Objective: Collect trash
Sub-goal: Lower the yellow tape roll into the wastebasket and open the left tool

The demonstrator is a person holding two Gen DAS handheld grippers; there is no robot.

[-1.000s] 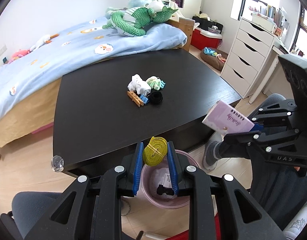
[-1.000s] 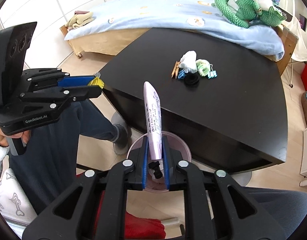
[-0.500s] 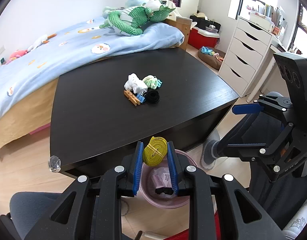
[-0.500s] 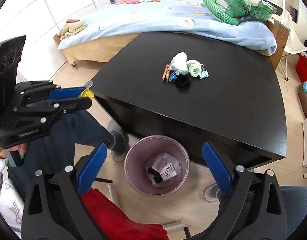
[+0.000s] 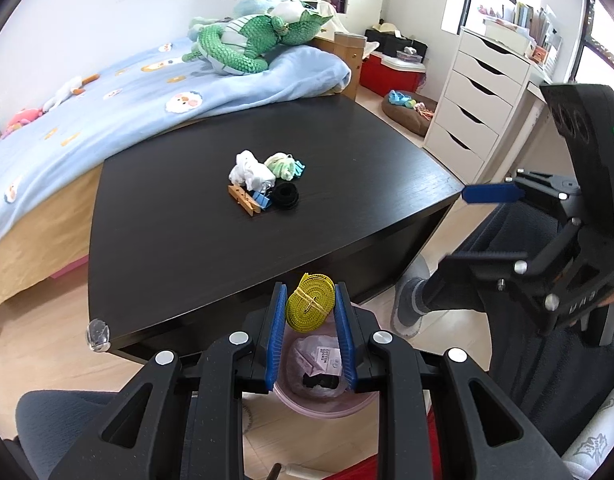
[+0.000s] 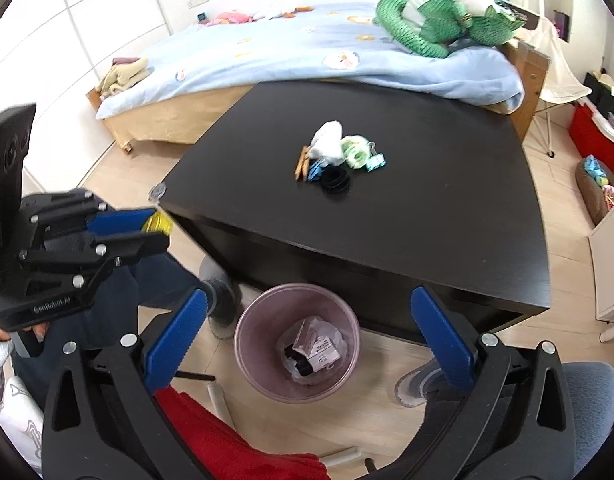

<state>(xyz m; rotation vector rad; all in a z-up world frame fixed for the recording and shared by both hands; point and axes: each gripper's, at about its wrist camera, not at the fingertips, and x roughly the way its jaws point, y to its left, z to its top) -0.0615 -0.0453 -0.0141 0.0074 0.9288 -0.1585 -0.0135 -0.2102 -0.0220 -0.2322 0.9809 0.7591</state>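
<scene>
A bed with a pale blue cover fills the far side of the room, and a green stuffed toy lies on it near the headboard. A white chest of drawers stands by the window, with a red box on the floor beyond it.

In front of the bed stands a black table. Its near corner carries a clear bumper. At the middle of the tabletop lies a small heap: a white crumpled wad, a pale green bundle, a wooden clothes peg and a black ring-shaped thing, all touching or just beside one another.

On the floor at the table's near edge stands a pink bin. It holds crumpled paper, a small printed packet and something black. The table edge overhangs close beside the bin's far rim. A person's leg in dark trousers and a grey sock stand just beside the bin.

The right gripper hangs above the bin, its blue pads spreading to full width with nothing between them.

The left gripper is also above the bin. Its jaws are clamped on a coiled yellow tape measure, which sticks up past the pads.
</scene>
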